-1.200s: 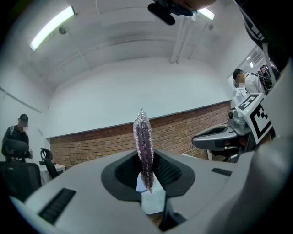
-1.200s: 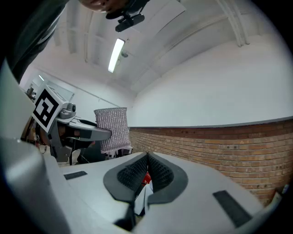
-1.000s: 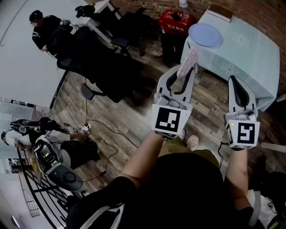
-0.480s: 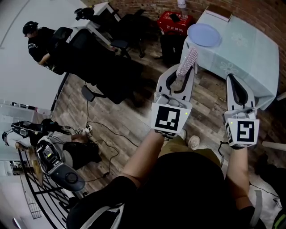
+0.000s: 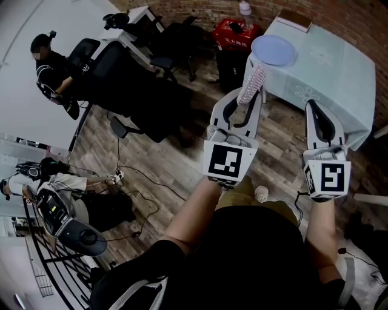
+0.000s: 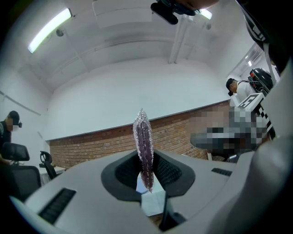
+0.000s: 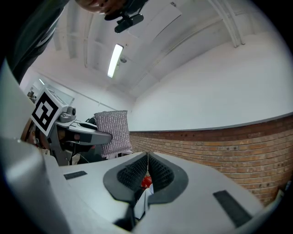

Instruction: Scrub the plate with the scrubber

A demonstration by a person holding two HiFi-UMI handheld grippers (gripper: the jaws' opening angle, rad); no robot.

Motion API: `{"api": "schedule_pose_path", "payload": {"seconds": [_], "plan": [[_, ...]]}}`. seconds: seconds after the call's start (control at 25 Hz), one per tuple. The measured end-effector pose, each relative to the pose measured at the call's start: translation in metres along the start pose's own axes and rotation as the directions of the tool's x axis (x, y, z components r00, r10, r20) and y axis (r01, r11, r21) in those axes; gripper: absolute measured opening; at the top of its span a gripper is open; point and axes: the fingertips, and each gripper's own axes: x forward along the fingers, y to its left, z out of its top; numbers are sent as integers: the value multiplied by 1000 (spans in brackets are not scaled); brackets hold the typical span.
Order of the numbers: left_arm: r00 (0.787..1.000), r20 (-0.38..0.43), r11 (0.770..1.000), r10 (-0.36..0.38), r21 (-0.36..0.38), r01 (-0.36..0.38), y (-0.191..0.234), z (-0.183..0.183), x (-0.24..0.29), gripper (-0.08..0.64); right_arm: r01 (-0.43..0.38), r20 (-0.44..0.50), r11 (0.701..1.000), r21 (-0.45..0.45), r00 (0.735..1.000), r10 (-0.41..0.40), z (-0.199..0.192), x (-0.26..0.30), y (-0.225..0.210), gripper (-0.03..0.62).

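My left gripper (image 5: 245,104) is shut on a sparkly pink-silver scrubber (image 5: 253,83) that sticks out beyond its tips. In the left gripper view the scrubber (image 6: 143,151) stands edge-on between the jaws (image 6: 147,179). A pale blue plate (image 5: 273,49) lies on the near-left corner of a table with a light green cloth (image 5: 333,72), just beyond the scrubber. My right gripper (image 5: 318,115) is shut and holds nothing; it hovers before the table's front edge. In the right gripper view its jaws (image 7: 147,169) meet, and the scrubber (image 7: 113,132) shows at left.
A red box (image 5: 237,31) with a bottle (image 5: 244,8) on it stands left of the table. Black office chairs (image 5: 139,79) and a white desk (image 5: 136,24) fill the left. A seated person (image 5: 51,63) is far left. Cables (image 5: 139,175) run over the wooden floor. A brick wall (image 5: 364,24) lies behind.
The head view has shifted slightly; both grippers sit a little higher and closer to the table. The seated person at far left has moved. Both grips are unchanged.
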Motion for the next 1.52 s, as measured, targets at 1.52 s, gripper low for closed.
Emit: {"api": "schedule_pose_path", "payload": {"seconds": [1.52], "plan": [[997,-21,997,-79,-18,79,35,-39,150,78,28,-55,999,28,998,-27,-52,120,-86,37]]}}
